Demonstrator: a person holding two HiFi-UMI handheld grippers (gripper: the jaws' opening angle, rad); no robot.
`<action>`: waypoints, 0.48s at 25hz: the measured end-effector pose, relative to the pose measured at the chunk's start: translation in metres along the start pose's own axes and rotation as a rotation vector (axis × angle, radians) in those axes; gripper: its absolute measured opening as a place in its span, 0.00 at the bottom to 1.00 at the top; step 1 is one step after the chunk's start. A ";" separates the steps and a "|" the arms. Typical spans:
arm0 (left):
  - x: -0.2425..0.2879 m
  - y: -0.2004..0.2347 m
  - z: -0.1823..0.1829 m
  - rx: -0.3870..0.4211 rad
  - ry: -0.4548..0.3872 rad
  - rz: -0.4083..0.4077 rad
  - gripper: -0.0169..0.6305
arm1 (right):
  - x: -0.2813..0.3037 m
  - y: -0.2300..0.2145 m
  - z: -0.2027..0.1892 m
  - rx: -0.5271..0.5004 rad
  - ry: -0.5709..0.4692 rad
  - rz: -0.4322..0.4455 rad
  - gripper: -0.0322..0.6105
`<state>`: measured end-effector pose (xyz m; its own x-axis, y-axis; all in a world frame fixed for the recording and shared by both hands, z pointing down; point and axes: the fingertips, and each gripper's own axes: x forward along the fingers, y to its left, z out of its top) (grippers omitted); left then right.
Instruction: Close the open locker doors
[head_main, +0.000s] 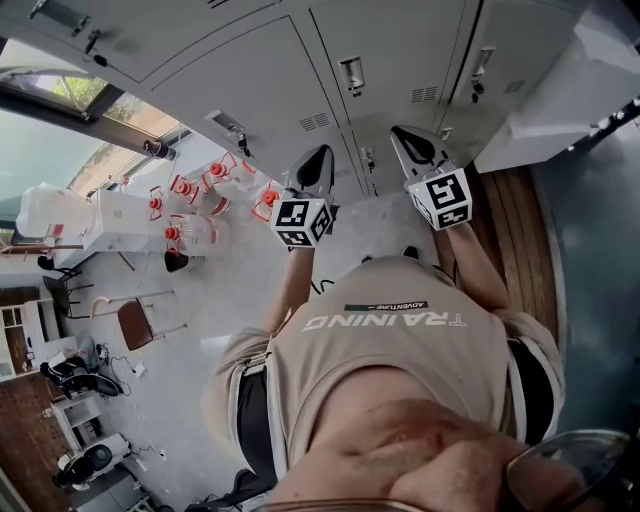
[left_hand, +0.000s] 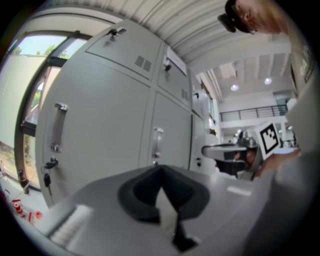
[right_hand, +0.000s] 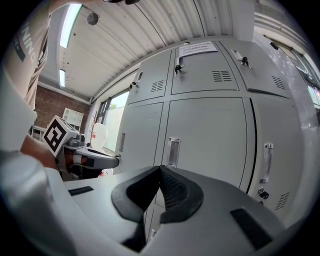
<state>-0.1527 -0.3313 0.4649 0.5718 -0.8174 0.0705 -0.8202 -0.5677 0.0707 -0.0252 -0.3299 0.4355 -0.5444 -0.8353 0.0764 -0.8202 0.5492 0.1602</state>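
Several grey locker doors (head_main: 270, 80) are standing directly ahead of the person, all looking flush and shut. The left gripper (head_main: 322, 155) and right gripper (head_main: 402, 135) are hovering just short of them, each with jaws pressed together, holding nothing. Red-capped jugs (head_main: 195, 235) are sitting on the floor to the left.

Notice (right_hand: 198, 48) on upper locker door (right_hand: 204, 75): print too small, illegible.

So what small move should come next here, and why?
Probably swing the right gripper rightward toward the pale panel, which may be an open door. Both it and the left gripper are shut and empty, and the locker doors facing them look closed.
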 end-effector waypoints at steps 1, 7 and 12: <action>0.000 0.000 -0.002 0.000 0.006 0.000 0.02 | 0.000 0.001 -0.001 -0.001 0.003 0.000 0.07; 0.007 -0.009 0.002 0.029 0.000 -0.029 0.02 | -0.006 -0.005 -0.009 0.022 0.014 -0.020 0.07; 0.013 -0.018 -0.002 0.039 0.020 -0.072 0.02 | -0.006 -0.011 -0.013 0.083 0.001 -0.023 0.07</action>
<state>-0.1303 -0.3320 0.4663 0.6296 -0.7721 0.0867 -0.7765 -0.6290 0.0375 -0.0102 -0.3315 0.4459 -0.5247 -0.8480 0.0746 -0.8445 0.5296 0.0803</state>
